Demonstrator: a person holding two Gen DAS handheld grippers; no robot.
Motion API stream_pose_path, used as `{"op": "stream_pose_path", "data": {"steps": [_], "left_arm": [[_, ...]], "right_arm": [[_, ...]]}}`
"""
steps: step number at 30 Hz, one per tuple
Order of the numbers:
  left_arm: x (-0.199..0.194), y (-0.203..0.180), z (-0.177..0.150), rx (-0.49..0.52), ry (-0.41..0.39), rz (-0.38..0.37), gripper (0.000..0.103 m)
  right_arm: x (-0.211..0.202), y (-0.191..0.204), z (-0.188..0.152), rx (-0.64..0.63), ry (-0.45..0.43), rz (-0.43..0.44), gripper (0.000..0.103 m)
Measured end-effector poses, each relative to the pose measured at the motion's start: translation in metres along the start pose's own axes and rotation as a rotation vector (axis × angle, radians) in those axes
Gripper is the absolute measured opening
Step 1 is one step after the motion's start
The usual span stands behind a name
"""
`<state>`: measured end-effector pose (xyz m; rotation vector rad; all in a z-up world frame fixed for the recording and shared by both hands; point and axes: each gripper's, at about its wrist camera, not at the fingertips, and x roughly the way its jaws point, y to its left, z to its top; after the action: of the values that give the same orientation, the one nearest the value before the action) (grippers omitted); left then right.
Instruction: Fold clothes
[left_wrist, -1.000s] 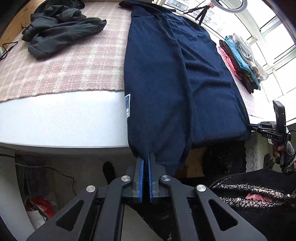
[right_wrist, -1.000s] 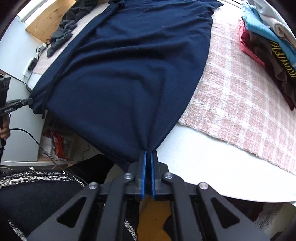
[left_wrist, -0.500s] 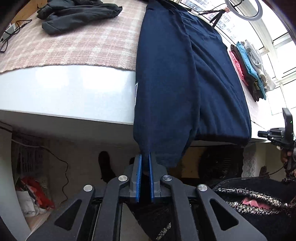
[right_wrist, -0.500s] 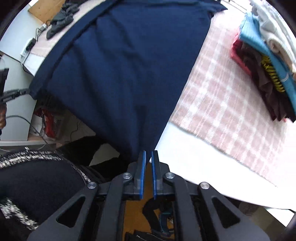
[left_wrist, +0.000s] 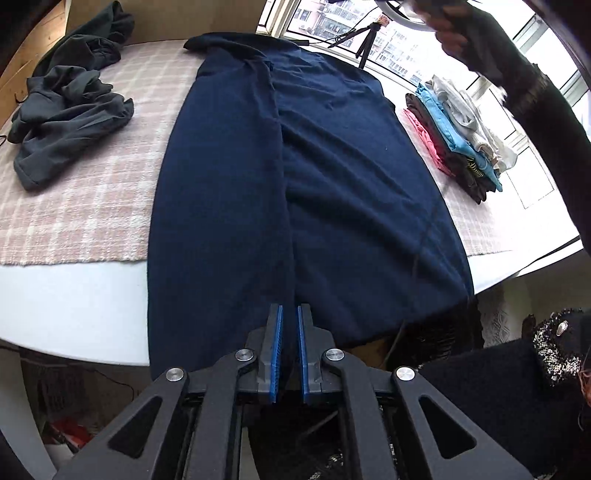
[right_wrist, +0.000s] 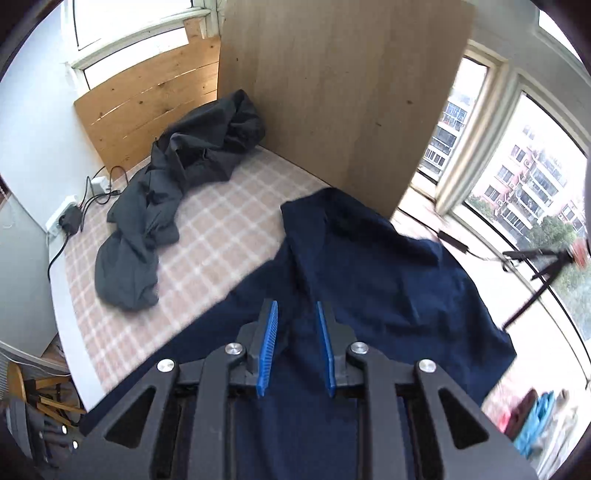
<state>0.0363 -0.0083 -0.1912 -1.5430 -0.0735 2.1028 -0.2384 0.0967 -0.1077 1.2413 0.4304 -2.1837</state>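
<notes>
A large navy-blue knit garment (left_wrist: 295, 177) is lying lengthwise across a pink-and-white checked blanket (left_wrist: 85, 206) that is covering a white table (left_wrist: 74, 317). Its near hem is hanging over the table's near edge, and one long side is lying folded over the middle.

At that hem, the left gripper (left_wrist: 289, 328) is pointing down with its blue-padded jaws nearly closed; a narrow gap is showing, and I cannot tell whether cloth is pinched there.

Above the garment's far end, the right gripper (right_wrist: 295, 325) is hovering, its jaws having just been opening, with nothing pressed between them.

Left of the garment, a crumpled dark-grey jacket (left_wrist: 70, 114) is resting on the blanket. Right of the garment, a stack of folded colourful clothes (left_wrist: 458, 136) is sitting near the window. A person's dark sleeve (left_wrist: 546, 122) is reaching over that stack.
</notes>
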Motion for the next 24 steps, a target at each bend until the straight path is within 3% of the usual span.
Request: {"op": "stream_pose_path", "data": {"steps": [2, 6, 10, 13, 15, 18, 20, 22, 24], "left_arm": [[0.004, 0.004, 0.005, 0.008, 0.009, 0.004, 0.006], [0.009, 0.019, 0.011, -0.028, 0.026, -0.017, 0.006], [0.012, 0.028, 0.014, -0.073, 0.036, -0.015, 0.006], [0.012, 0.033, 0.014, -0.103, 0.032, -0.022, 0.006], [0.016, 0.033, 0.014, -0.118, 0.033, -0.005, 0.006], [0.019, 0.03, 0.014, -0.163, 0.027, 0.0, 0.006], [0.018, 0.027, 0.014, -0.17, 0.019, 0.007, 0.006], [0.018, 0.024, 0.014, -0.176, 0.01, 0.014, 0.006], [0.016, 0.022, 0.015, -0.192, 0.001, 0.027, 0.006]], "right_arm": [[0.049, 0.014, 0.034, -0.02, 0.042, 0.0, 0.022], [0.136, 0.038, 0.066, -0.151, 0.141, -0.113, 0.025], [0.187, 0.036, 0.076, -0.209, 0.185, -0.198, 0.028], [0.21, 0.026, 0.081, -0.218, 0.221, -0.184, 0.027], [0.207, 0.01, 0.084, -0.167, 0.213, -0.147, 0.004], [0.172, -0.03, 0.089, -0.011, 0.12, -0.019, 0.004], [0.142, -0.078, 0.081, 0.157, 0.022, 0.01, 0.004], [0.125, -0.119, 0.068, 0.258, -0.001, -0.034, 0.006], [0.119, -0.132, 0.061, 0.216, 0.028, -0.159, 0.012]]}}
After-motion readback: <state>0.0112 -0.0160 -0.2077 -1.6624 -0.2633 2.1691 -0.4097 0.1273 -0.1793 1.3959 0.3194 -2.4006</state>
